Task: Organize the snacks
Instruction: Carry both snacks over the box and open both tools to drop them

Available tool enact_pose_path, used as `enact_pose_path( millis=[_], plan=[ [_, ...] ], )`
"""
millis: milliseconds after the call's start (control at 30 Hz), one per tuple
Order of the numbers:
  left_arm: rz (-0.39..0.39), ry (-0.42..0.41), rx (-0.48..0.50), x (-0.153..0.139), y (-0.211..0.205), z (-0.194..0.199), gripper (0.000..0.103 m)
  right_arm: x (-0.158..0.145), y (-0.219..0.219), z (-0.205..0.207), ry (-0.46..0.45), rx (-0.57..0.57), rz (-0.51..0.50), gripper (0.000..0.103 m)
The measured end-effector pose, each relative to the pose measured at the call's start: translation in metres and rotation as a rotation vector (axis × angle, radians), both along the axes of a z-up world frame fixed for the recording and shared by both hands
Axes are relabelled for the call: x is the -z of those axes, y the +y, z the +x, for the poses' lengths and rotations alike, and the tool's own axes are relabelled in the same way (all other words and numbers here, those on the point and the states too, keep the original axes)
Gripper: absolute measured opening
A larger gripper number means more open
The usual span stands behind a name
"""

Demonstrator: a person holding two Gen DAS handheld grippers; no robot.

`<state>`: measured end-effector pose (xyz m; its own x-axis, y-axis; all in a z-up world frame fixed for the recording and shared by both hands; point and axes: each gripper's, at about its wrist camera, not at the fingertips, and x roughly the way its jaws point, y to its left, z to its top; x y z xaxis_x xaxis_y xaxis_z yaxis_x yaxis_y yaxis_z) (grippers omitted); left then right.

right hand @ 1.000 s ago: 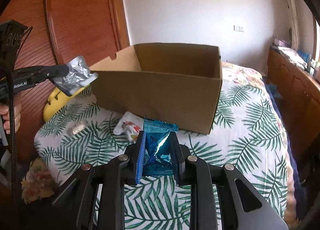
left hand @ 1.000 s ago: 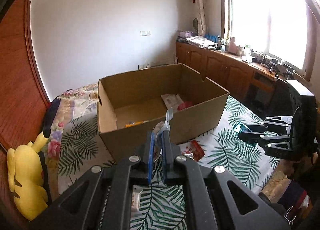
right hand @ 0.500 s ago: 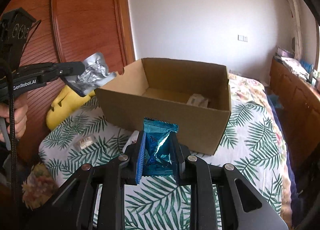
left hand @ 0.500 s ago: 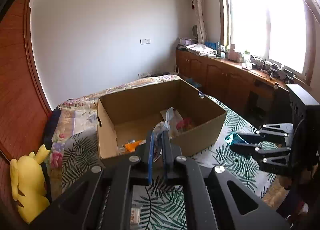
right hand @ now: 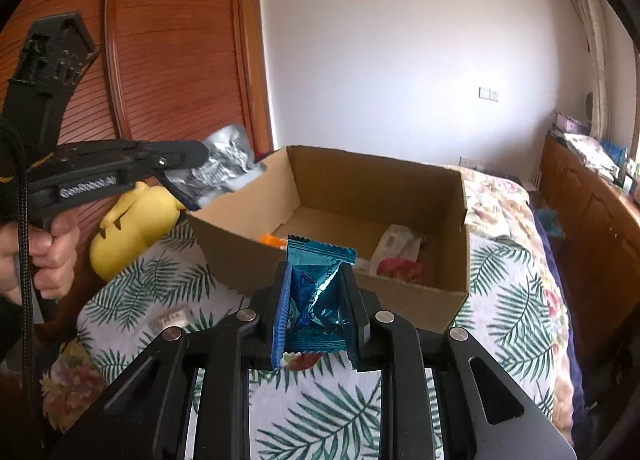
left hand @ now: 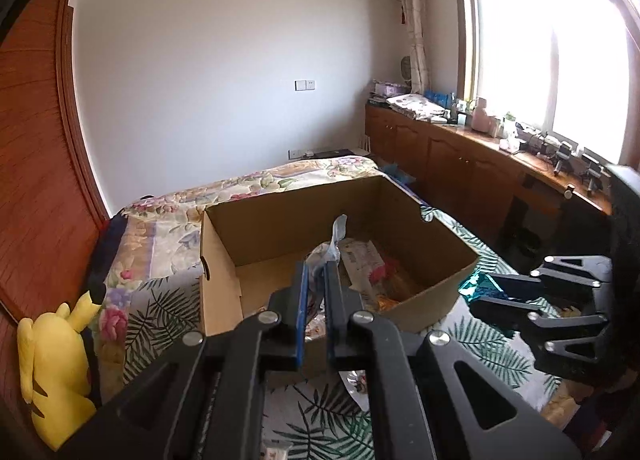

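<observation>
An open cardboard box [left hand: 224, 260] [right hand: 460, 244] stands on the bed with several snack packets inside. My left gripper [left hand: 315, 284] is shut on a silver foil packet [left hand: 330, 248], held above the box's near left corner; the packet also shows in the right wrist view [right hand: 224, 167]. My right gripper [right hand: 316, 296] is shut on a teal foil packet [right hand: 320, 292], held above the bed just in front of the box; it also shows in the left wrist view [left hand: 484, 294].
A yellow plush toy [left hand: 52, 372] [right hand: 132, 227] sits at the bed's left edge by the wooden wardrobe. Loose packets lie on the leaf-print bedspread [right hand: 168, 318] [left hand: 358, 380]. Wooden cabinets [left hand: 460, 167] line the window wall.
Both grippers have risen and moved toward the box with their packets, so more of the box's inside shows. The silver packet is now over the box's corner.
</observation>
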<state>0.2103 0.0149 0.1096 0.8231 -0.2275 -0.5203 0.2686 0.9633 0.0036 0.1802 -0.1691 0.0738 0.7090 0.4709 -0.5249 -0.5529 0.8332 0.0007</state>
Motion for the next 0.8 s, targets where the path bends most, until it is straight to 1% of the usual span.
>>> enact_pose_path(
  millis=[267,367,600,800],
  plan=[
    [0.008,0.038,-0.018,0.011,0.002,0.023,0.003,0.002,0.008,0.014,0.004,0.008,-0.026,0.021],
    [-0.006,0.065,-0.024,0.018,0.001,0.032,0.003,0.005,0.009,0.019,0.013,0.014,-0.036,0.021],
    [0.006,0.097,-0.038,0.032,-0.005,0.044,0.004,0.007,0.012,0.034,0.014,0.040,-0.071,0.021],
    [0.022,0.132,-0.052,0.046,-0.006,0.050,0.004,0.014,0.008,0.056,0.064,0.072,-0.052,0.021]
  ],
)
